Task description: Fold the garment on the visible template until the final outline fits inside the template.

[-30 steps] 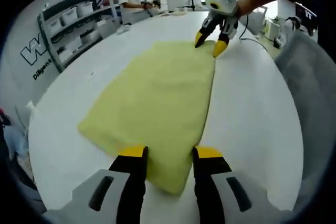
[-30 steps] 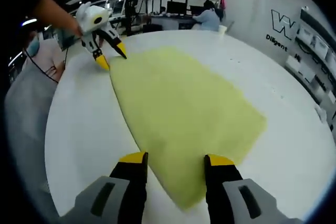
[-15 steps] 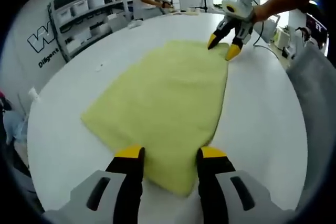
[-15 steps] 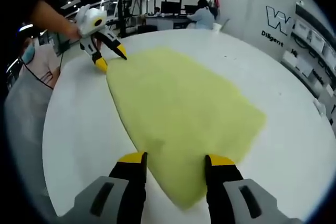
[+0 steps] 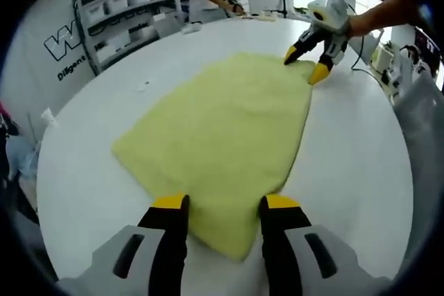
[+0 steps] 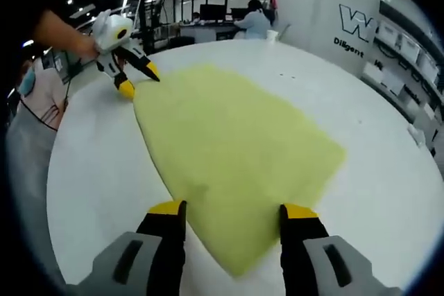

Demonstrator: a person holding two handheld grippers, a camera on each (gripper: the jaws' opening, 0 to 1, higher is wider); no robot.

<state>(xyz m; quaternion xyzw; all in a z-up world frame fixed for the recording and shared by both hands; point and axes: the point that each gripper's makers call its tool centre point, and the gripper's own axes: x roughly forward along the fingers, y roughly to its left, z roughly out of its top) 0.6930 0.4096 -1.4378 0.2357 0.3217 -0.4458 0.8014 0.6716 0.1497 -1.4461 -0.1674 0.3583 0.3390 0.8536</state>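
Your two released claws, left claw [image 5: 216, 204] and right claw [image 6: 225, 211], have edged slightly along opposite corners of the yellow garment [image 5: 222, 129], flat on the white surface [image 5: 347, 157], fold not begun.

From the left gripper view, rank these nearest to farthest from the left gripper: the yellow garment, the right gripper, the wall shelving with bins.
1. Yellow garment: its near corner lies between the open jaws of the left gripper.
2. Right gripper: at the garment's far corner, upper right.
3. Wall shelving: beyond the table edge, upper left.
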